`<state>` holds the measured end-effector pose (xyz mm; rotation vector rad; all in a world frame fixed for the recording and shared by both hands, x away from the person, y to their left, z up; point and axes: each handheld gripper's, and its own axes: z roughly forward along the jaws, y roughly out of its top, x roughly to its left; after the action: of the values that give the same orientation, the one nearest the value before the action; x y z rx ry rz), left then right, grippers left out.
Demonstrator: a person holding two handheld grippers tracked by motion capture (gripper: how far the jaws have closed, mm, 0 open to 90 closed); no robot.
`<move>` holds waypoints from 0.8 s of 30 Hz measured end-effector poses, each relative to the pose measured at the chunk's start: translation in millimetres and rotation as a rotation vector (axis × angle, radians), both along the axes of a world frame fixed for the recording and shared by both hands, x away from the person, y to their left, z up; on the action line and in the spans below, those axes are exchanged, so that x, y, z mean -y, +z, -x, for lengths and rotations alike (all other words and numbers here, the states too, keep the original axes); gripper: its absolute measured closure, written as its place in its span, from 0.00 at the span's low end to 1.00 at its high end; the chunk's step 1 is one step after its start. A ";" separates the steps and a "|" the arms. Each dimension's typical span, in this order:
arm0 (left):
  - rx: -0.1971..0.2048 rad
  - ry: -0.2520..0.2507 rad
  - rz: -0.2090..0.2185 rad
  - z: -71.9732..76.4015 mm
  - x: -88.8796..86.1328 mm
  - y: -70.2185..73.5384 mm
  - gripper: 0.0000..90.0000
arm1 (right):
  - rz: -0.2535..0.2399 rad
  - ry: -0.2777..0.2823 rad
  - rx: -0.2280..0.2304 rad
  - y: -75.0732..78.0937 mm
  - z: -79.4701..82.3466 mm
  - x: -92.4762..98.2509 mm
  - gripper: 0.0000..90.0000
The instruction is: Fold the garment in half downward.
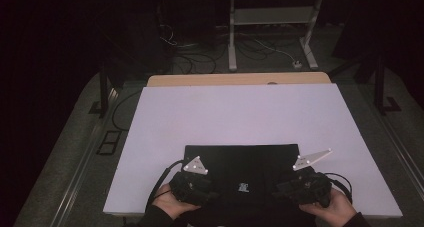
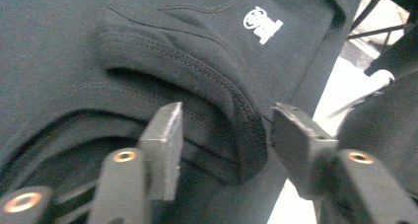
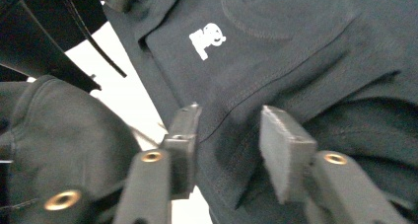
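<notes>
Nearest to us in the high view, two hands come in at the bottom edge, our left gripper (image 1: 196, 186) and our right gripper (image 1: 300, 187) both resting over the near part of a black garment (image 1: 240, 162) that lies folded flat on the white bench (image 1: 240, 112), close to its near edge. From up there the garment reads as a plain dark rectangle with a small white logo (image 1: 243, 188) between our two grippers. The left gripper view adds what that view cannot: a folded, stitched hem edge (image 2: 217, 105) of the garment sits between our parted jaws, whose pads stand clear of it. The right gripper view shows a seamed edge (image 3: 231, 130) of the cloth between its jaws, likewise parted and not pressing, with the logo (image 3: 206, 38) farther off.
</notes>
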<state>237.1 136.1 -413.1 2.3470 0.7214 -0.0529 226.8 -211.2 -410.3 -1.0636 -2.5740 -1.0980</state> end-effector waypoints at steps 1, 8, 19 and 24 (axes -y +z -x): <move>0.003 -0.005 0.003 -0.2 0.0 1.7 0.43 | 0.007 0.002 0.015 2.1 1.0 -0.6 0.57; 0.007 -0.040 0.022 -4.0 -0.7 15.7 0.25 | 0.042 0.001 0.055 11.9 1.2 -5.8 0.37; -0.002 -0.062 0.051 -13.0 -5.2 29.7 0.00 | 0.056 -0.061 0.079 26.8 -9.9 2.1 0.08; 0.023 -0.051 0.071 -19.7 -11.3 35.4 0.00 | 0.064 -0.076 0.107 36.3 -15.6 8.3 0.00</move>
<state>256.8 147.4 -377.8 2.2942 0.6380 -0.0727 242.4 -219.4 -374.0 -1.1569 -2.6890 -1.1257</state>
